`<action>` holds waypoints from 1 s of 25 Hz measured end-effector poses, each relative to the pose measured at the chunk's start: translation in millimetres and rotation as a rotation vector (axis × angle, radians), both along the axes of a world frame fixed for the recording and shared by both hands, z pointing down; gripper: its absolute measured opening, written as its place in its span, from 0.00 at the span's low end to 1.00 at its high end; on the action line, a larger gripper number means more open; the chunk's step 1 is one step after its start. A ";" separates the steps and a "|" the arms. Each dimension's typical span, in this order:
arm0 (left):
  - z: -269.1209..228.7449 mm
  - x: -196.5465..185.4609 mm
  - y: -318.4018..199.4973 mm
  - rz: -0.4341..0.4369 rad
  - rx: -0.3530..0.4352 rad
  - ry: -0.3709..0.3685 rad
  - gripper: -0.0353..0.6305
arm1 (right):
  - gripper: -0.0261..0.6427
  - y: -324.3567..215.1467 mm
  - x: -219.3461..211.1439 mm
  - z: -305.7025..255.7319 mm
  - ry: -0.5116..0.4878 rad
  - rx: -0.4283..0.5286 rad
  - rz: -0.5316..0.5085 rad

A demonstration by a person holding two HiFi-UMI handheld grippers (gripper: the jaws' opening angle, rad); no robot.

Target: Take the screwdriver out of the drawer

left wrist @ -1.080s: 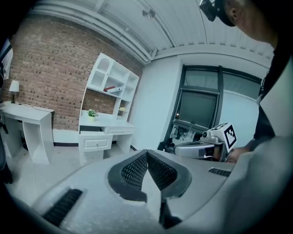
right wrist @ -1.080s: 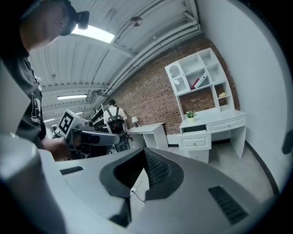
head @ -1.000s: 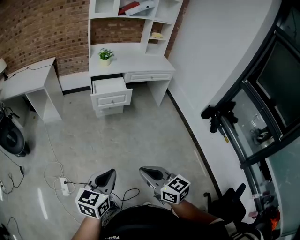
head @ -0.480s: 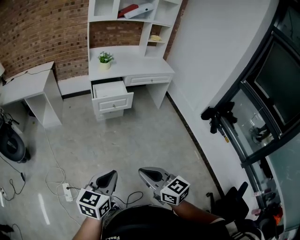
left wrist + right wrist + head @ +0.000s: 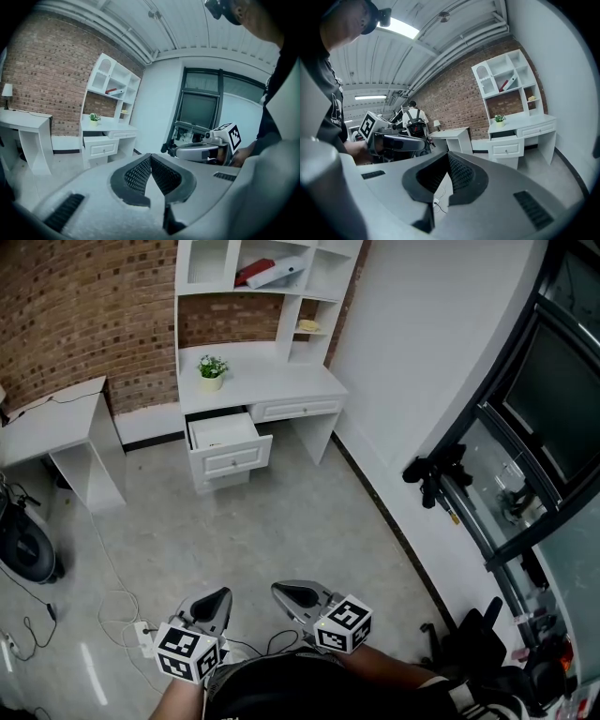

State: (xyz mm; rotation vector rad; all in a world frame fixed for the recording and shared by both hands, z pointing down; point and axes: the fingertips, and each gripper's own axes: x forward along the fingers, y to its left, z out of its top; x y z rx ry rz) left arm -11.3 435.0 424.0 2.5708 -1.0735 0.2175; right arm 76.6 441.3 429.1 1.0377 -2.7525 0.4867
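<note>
The screwdriver itself cannot be made out from here; the drawer point(image 5: 228, 432) meant to hold it stands pulled open at about 11 o'clock in the head view, under the left half of a white desk point(image 5: 281, 382), far across the floor point(image 5: 281, 521). A potted plant point(image 5: 212, 368) sits on the desk at the drawer's 12 o'clock, and a white side table point(image 5: 56, 418) stands at its 9 o'clock. Down at 6 o'clock, the left gripper point(image 5: 217, 597) and right gripper point(image 5: 291, 592) hover side by side, each with its jaws pressed together on nothing. A power strip point(image 5: 142, 638) lies at the left gripper's 8 o'clock.
</note>
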 end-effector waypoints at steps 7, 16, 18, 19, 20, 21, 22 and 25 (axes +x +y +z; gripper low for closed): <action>6.6 -28.9 1.3 0.016 -0.011 0.008 0.08 | 0.04 6.7 -30.3 4.3 0.001 -0.018 0.001; 15.0 -57.8 3.3 -0.001 -0.017 0.030 0.08 | 0.04 8.2 -54.8 4.5 0.023 -0.023 -0.009; 19.4 -61.5 3.6 -0.007 -0.026 0.032 0.08 | 0.04 8.1 -59.3 5.9 0.033 -0.023 -0.017; 21.4 -63.0 3.6 -0.011 -0.032 0.034 0.08 | 0.04 7.7 -60.6 6.9 0.035 -0.026 -0.020; 22.8 -64.0 3.2 -0.013 -0.036 0.034 0.08 | 0.04 6.8 -61.4 7.6 0.035 -0.030 -0.021; 23.3 -64.5 2.4 -0.015 -0.038 0.034 0.08 | 0.04 5.0 -61.6 7.6 0.032 -0.034 -0.022; 22.9 -64.6 1.4 -0.017 -0.039 0.033 0.08 | 0.04 2.7 -61.6 7.1 0.028 -0.037 -0.022; 21.5 -65.7 -1.9 -0.026 -0.038 0.030 0.08 | 0.04 -4.7 -63.2 5.4 0.017 -0.040 -0.028</action>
